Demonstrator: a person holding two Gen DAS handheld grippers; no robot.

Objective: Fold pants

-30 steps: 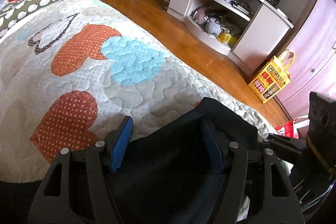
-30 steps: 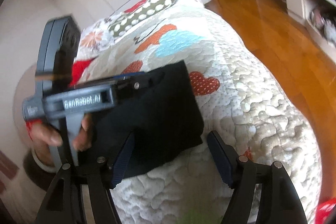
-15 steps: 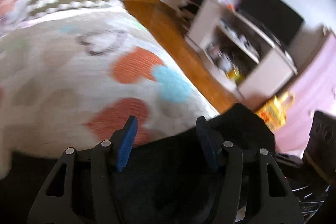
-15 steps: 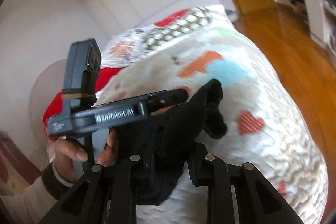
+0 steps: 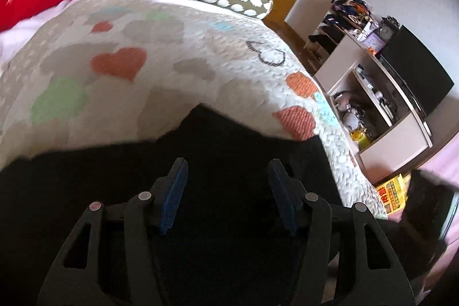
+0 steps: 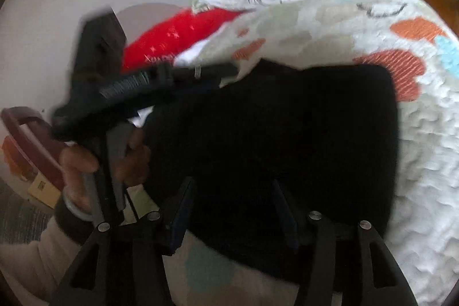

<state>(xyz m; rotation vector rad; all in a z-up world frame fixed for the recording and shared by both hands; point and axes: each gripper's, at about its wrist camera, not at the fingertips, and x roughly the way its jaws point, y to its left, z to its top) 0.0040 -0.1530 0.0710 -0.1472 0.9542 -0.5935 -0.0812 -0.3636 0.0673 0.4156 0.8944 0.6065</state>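
Right wrist view: folded pants lie at twelve o'clock off gaping, empty right tongs, long axis crosswise; left tongs likewise gape.

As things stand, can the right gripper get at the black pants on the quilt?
Probably yes. The right gripper has its fingers apart, having just been opening, with the black pants directly below and ahead on the quilt. Nothing lies between; the left gripper sits off to the side.
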